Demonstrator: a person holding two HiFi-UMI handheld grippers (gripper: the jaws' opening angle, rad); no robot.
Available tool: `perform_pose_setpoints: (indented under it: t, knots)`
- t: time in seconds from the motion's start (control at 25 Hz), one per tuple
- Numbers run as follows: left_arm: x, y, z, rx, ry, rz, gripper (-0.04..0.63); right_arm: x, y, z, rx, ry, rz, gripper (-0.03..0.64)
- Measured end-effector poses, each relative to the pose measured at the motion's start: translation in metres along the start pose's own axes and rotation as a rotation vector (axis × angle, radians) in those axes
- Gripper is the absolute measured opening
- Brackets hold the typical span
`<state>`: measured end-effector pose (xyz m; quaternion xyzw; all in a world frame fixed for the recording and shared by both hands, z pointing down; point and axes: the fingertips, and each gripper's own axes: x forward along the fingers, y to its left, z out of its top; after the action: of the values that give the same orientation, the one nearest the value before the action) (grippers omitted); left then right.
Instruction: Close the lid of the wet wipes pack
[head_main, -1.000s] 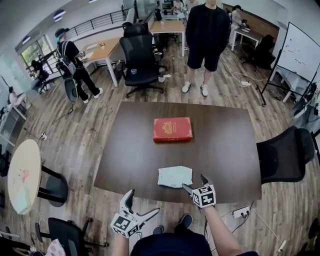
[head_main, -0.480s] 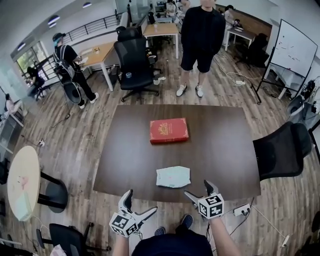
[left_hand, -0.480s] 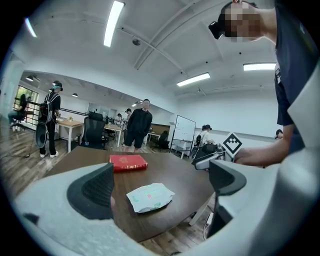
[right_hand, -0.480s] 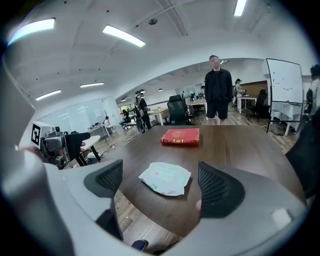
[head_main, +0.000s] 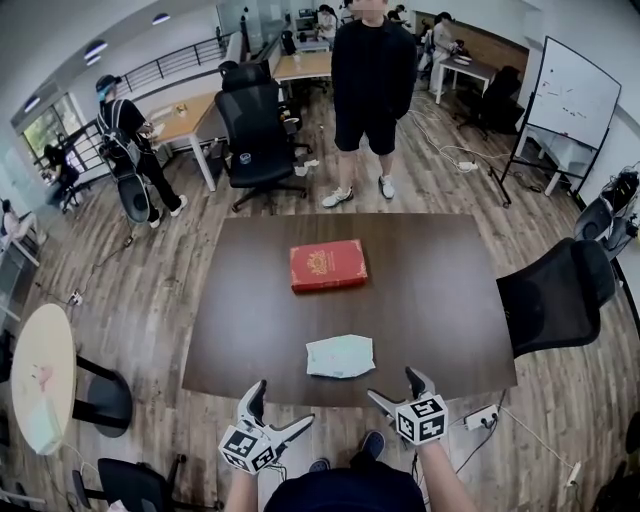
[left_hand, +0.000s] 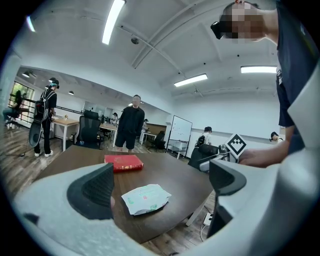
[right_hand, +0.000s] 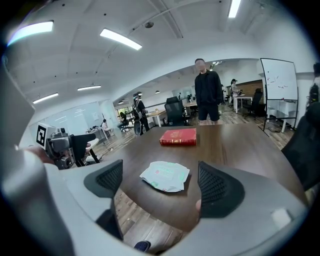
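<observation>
pack: the wet wipes pack (head_main: 340, 356) lies flat near the front edge of the table (head_main: 450, 290), well short of the red book (head_main: 328, 265)
left claw: left gripper (head_main: 283, 405) hangs just off the table's near edge, jaws wide apart, nothing in them
right claw: right gripper (head_main: 391, 384) same deal, jaws spread and empty, near the pack's right corner
feel: looks like a soft, light pouch, squishy, and I'd guess it skates on that smooth wood if shoved sideways
where to grab: probably pin one end, then press the flap down from above; the lid itself is too small to make out
</observation>
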<state>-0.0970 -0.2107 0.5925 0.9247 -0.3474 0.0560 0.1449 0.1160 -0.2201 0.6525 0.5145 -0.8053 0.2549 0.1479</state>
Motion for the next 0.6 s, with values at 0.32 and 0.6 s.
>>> perform_pose_setpoints:
  t: [0.32, 0.6]
  knots:
    - [0.0036, -0.0036, 0.0001, 0.003, 0.003, -0.007, 0.583, -0.0042, -0.0009, 0.001, -0.008, 0.0, 0.013, 0.483]
    - [0.0025, -0.0009, -0.002, 0.002, 0.001, -0.001, 0.583, 0.0009, 0.0023, 0.0045, -0.014, -0.004, 0.04, 0.483]
